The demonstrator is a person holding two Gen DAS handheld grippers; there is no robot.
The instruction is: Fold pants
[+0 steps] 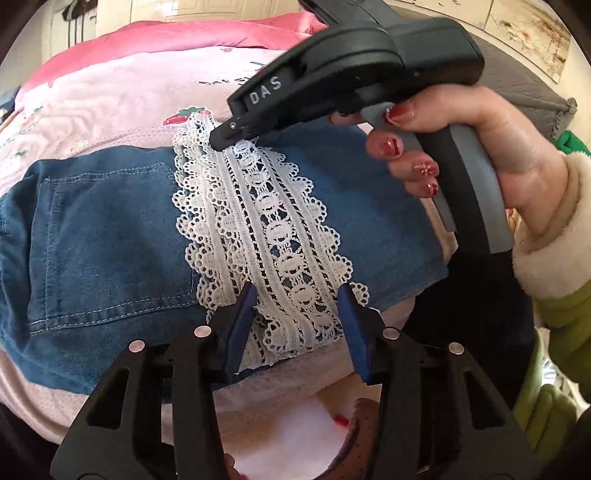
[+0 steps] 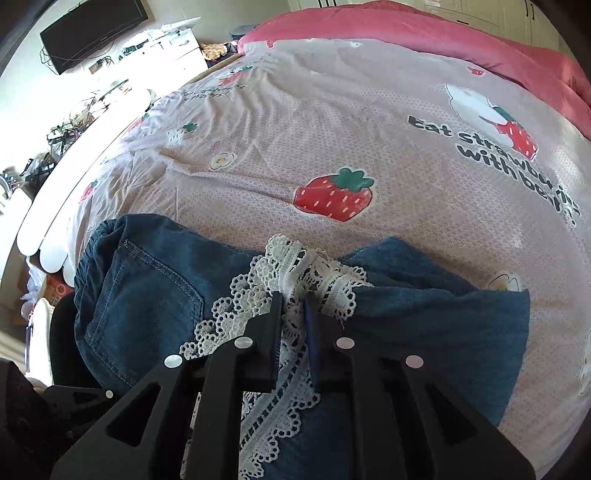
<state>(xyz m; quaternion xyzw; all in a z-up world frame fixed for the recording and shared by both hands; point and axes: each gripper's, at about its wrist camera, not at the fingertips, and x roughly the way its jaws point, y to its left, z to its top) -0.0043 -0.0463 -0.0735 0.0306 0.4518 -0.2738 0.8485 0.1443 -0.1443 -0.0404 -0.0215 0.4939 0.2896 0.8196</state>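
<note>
Right wrist view: the right gripper (image 2: pixel 293 295) pinches the lace trim (image 2: pixel 291 266) of the jeans (image 2: pixel 147 295); the left gripper (image 1: pixel 297 291) straddles the lace, jaws spread.

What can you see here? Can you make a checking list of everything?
Surface: bed with a strawberry-print sheet.
Job's things: denim pants lying on the bed, white lace band across them.
Clutter: nothing seen on the bed besides a pink quilt at the far side.
Grippers: right gripper shut on the far end of the lace; left gripper straddles the near end, pads not pressing.
Cables: wires hang below the TV.
Surroundings: cluttered shelf beside the bed.
</note>
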